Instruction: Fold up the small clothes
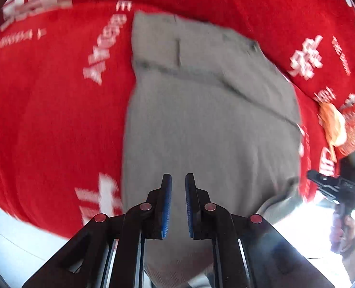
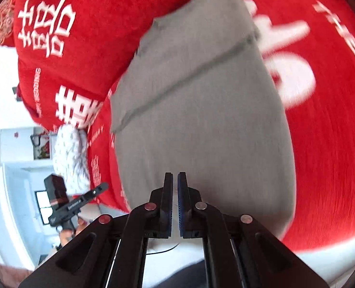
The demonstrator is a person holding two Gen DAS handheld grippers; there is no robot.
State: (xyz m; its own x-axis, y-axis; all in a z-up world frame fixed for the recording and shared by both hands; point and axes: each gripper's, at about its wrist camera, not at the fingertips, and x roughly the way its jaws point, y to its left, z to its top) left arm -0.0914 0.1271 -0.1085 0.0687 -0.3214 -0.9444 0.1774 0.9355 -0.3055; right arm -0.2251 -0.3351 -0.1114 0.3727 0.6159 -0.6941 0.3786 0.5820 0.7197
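Note:
A grey garment [image 1: 208, 120], folded lengthwise into a long strip, lies on a red blanket [image 1: 52, 120] with white lettering; it also shows in the right wrist view [image 2: 201, 120]. My left gripper [image 1: 178, 180] hovers over the garment's near end, its blue pads a small gap apart, holding nothing. My right gripper [image 2: 175, 180] hovers over the garment's near end with its pads almost together and nothing between them. Each gripper appears in the other's view, the right one [image 1: 340, 187] at the right edge and the left one [image 2: 67, 204] at the lower left.
An orange cloth [image 1: 333, 124] lies on the blanket at the right. A white patterned cloth [image 2: 69, 153] lies at the blanket's left edge in the right wrist view. The blanket's near edge [image 1: 33, 218] drops to a pale floor.

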